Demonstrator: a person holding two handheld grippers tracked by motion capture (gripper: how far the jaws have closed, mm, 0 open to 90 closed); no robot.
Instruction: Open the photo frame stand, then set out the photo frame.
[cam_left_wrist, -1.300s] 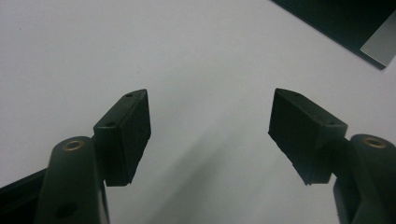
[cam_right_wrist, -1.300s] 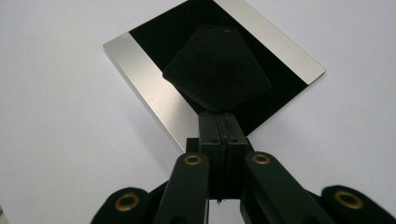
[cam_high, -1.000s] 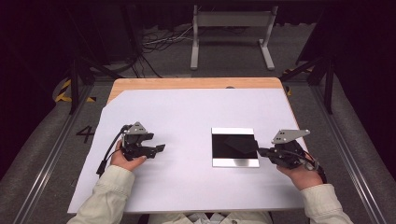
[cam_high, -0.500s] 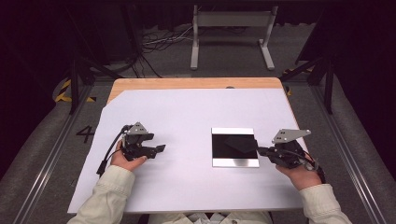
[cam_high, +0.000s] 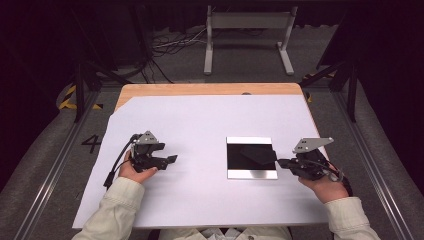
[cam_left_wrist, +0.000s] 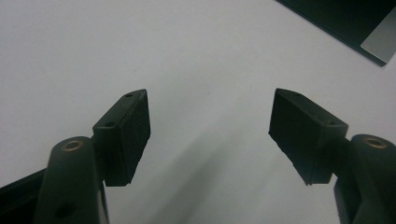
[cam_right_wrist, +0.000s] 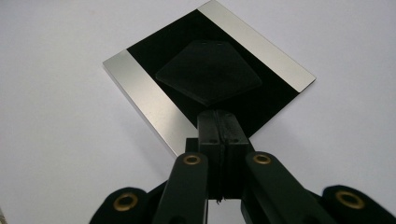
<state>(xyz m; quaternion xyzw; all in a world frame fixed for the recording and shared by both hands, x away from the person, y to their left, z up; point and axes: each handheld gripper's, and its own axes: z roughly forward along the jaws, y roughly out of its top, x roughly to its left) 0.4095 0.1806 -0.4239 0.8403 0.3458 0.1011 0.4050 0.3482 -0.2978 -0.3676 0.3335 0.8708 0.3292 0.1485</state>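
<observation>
A square black plate with two silvery edge strips lies flat on the white sheet that covers the table, and a dark, flat, kite-shaped piece rests on the plate's black middle. The right gripper sits just beside the plate's right edge, its tip at the rim and pointing in over the plate; its jaws are pressed together with nothing between them. The left gripper rests on the sheet well apart from the plate, off its left side, with its jaws spread wide over bare sheet and holding nothing.
</observation>
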